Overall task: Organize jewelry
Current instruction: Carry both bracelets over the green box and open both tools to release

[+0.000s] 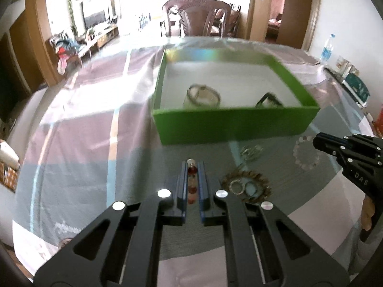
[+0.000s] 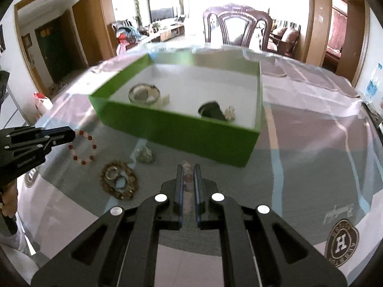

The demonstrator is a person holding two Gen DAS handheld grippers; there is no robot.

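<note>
A green box (image 1: 229,126) (image 2: 177,131) with a white inside stands on the table; it holds a silver bangle (image 1: 202,95) (image 2: 143,94) and a dark ring-shaped piece (image 1: 269,100) (image 2: 211,110). My left gripper (image 1: 192,167) (image 2: 71,135) is shut on a red and pale bead bracelet (image 1: 192,181) (image 2: 82,147), held above the table. My right gripper (image 2: 188,168) (image 1: 317,140) is shut on a pale bead bracelet (image 2: 187,171) (image 1: 305,154). A gold chain bracelet (image 1: 246,186) (image 2: 119,180) with two rings inside and a small silver piece (image 1: 251,151) (image 2: 144,155) lie before the box.
The table carries a pale grey and mauve cloth under a clear cover (image 1: 83,143) (image 2: 311,143). A dark wooden chair (image 1: 201,16) (image 2: 237,25) stands behind the table. A water bottle (image 1: 326,47) (image 2: 372,83) stands at the far right.
</note>
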